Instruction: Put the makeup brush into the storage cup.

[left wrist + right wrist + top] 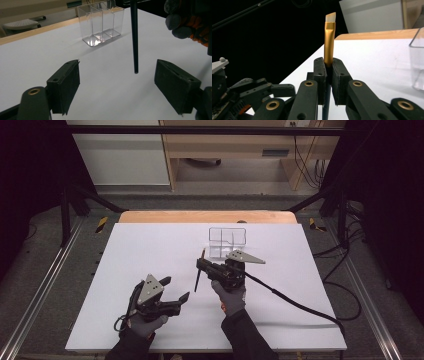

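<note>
Nearest the person, the left hand-held gripper (176, 290) hovers low over the white table (150, 245) with its jaws spread wide and nothing between them. Just beyond it, the right hand-held gripper (201, 265) is clamped on a paintbrush (199, 272), gold collar and pale bristles above the jaws, dark handle hanging below. Farther back stands a clear divided box (227, 241), near the brush.
</note>
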Demonstrator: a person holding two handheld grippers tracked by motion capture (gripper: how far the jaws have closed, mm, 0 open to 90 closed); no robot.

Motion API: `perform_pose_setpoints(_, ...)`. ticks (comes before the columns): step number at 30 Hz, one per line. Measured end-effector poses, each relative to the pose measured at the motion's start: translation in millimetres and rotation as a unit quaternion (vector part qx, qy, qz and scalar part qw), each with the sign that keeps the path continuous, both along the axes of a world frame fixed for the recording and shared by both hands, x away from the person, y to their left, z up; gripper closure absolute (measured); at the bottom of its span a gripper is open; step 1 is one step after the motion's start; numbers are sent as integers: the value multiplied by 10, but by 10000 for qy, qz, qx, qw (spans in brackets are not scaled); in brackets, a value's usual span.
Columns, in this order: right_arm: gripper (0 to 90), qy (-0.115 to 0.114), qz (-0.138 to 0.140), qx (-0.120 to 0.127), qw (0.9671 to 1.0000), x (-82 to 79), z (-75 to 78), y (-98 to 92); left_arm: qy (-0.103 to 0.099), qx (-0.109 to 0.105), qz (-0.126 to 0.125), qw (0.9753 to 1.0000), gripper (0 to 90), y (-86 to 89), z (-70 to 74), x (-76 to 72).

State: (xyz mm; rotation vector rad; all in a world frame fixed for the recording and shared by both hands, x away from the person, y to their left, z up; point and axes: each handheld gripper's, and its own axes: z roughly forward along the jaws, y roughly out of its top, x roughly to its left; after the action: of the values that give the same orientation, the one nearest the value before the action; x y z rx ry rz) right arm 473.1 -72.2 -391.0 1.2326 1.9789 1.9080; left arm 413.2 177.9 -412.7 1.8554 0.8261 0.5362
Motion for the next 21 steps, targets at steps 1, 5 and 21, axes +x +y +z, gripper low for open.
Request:
perform_pose_setpoints(1, 836, -26, -13, -11, 10000, 8, 2, -13, 10, 9, 1, 10000, 170, 22, 1, 1)
perform_pose_setpoints(5, 836, -74, -77, -94, 9999, 30, 10, -64, 64, 27, 99, 9999, 139, 97, -14, 13)
perform_pose_setpoints(21, 836, -313, -272, -374, 9984, 85, 128, -175, 206, 67, 267, 9994, 105, 291, -97, 93)
